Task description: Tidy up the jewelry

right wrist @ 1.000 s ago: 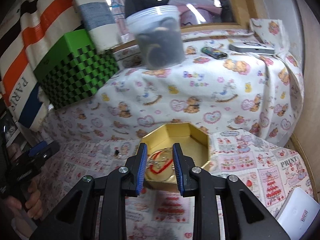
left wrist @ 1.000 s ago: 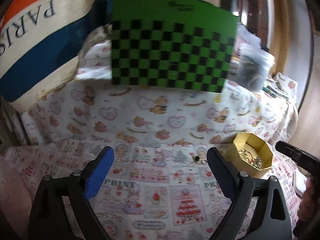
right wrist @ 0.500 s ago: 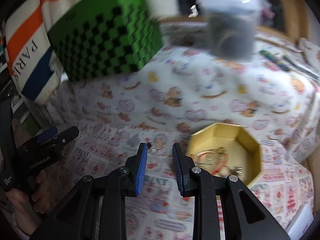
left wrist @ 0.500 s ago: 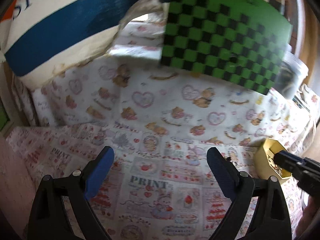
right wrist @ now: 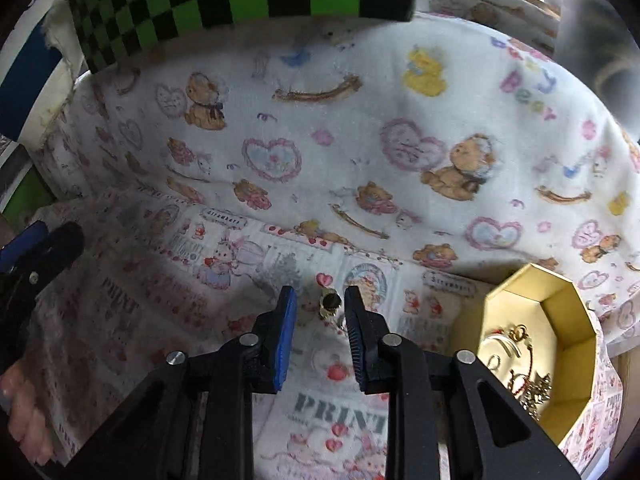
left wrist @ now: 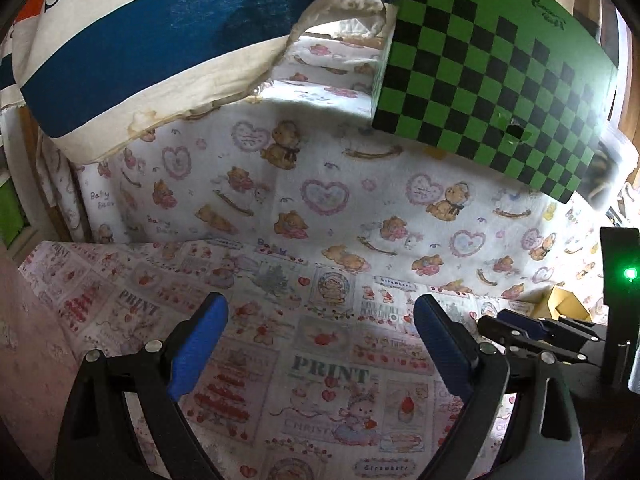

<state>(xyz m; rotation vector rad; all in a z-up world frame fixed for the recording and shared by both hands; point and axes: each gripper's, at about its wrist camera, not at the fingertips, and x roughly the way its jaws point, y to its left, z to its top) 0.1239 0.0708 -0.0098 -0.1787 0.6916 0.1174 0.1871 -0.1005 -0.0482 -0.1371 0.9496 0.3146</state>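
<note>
since the small gold ring (right wrist: 329, 305) with its dark stone lies on the printed cloth (right wrist: 224, 216) right between my right gripper (right wrist: 320, 312) fingers, nearer the right one, i am closing the jaws on it, pads not yet touching. the gold box (right wrist: 536, 280) of jewelry sits just to the right, nothing between. my left gripper (left wrist: 318, 336) hangs wide apart, empty, farther off.

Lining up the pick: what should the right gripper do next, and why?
Probably ease down and finish closing. The right gripper is closing astride the small dark-stoned earring on the cloth, pads not yet touching; the gold box waits beside it.
</note>
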